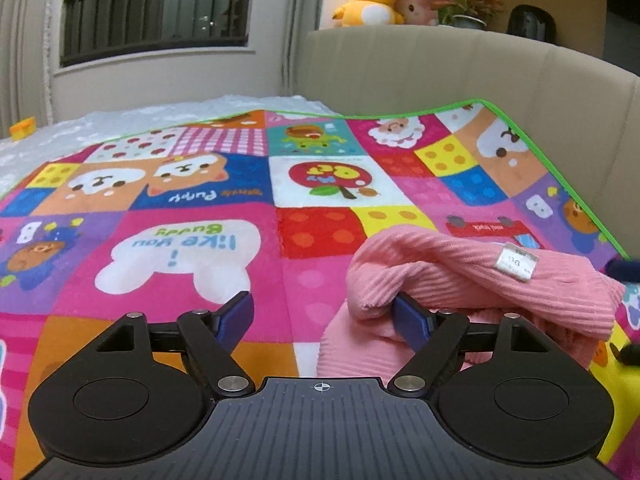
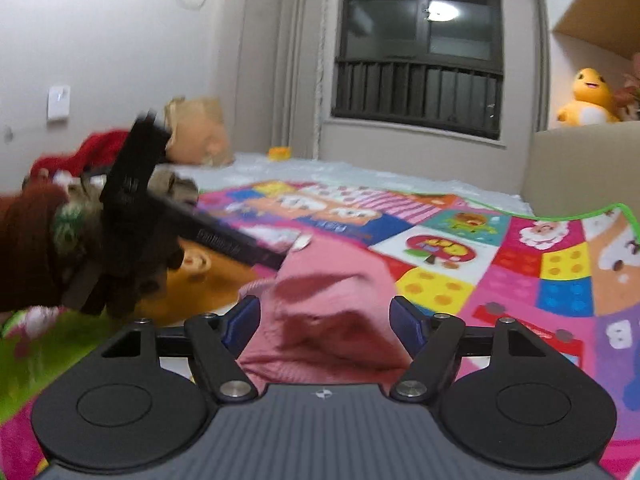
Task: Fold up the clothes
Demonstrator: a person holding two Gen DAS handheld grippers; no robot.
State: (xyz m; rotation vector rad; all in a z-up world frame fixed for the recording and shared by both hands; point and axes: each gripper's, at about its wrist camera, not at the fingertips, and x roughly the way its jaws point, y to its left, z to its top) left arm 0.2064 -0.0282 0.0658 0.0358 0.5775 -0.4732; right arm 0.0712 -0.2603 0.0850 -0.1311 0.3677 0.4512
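My left gripper (image 1: 324, 316) stands spread over the patchwork blanket (image 1: 192, 248), the pink corduroy garment (image 1: 472, 280) draped on its right finger alone. Only my right view shows my gloved left hand (image 2: 120, 256); there my right gripper (image 2: 325, 320) gapes around the garment without pinching. A duck plush (image 1: 370, 0) sits beyond. The blanket reads "I like You Buddy".
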